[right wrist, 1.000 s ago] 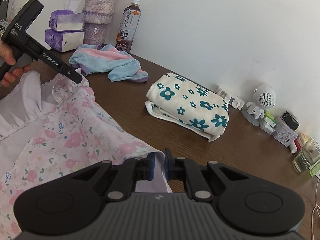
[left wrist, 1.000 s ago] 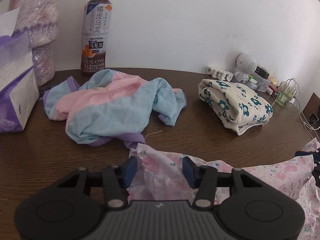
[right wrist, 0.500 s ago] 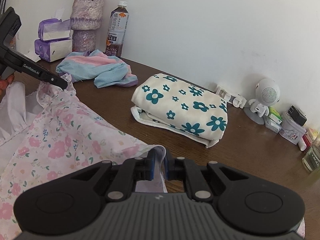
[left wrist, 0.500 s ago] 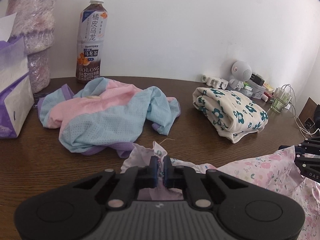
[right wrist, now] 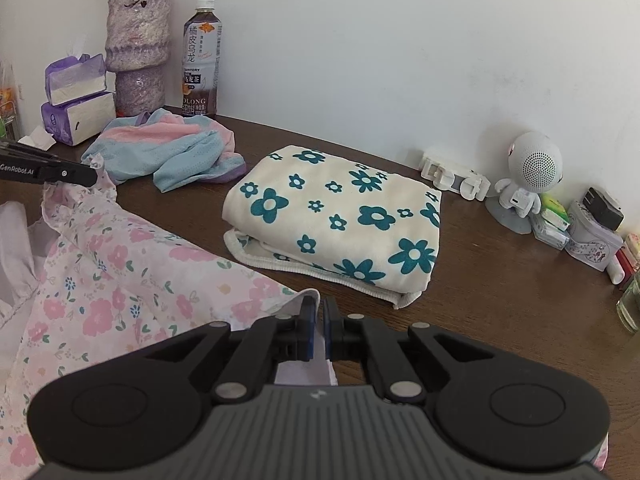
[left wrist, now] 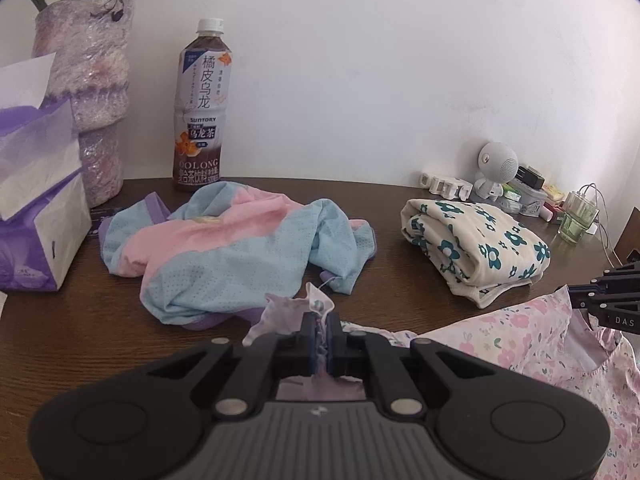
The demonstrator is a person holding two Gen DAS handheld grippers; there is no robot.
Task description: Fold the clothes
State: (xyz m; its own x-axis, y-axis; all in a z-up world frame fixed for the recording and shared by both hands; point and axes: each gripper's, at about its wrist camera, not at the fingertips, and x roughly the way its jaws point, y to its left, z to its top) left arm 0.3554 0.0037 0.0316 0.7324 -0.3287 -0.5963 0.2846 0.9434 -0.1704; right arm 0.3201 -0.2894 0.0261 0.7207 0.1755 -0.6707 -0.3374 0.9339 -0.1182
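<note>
A pink floral garment (left wrist: 500, 340) (right wrist: 100, 272) lies stretched across the dark wooden table (left wrist: 60, 320) between my two grippers. My left gripper (left wrist: 319, 322) is shut on a ruffled corner of it, and fabric bunches above the blue pads. In the right wrist view the left gripper (right wrist: 86, 176) shows at the far left edge. My right gripper (right wrist: 316, 308) pinches the garment's other corner, its jaws closing on the thin edge. In the left wrist view the right gripper (left wrist: 576, 300) pokes in from the right.
A crumpled pink-and-blue garment (left wrist: 224, 256) lies beyond the left gripper. A folded cream cloth with teal flowers (right wrist: 340, 216) sits in front of the right gripper. Along the wall stand a tea bottle (left wrist: 200, 112), a vase (left wrist: 88, 92), tissue packs (left wrist: 36, 216) and a small robot speaker (right wrist: 528, 176) with clutter.
The left gripper's jaws shut on the garment's ruffled corner and raised it slightly. The right gripper moved right with its corner, toward the folded cloth, pulling the garment taut.
</note>
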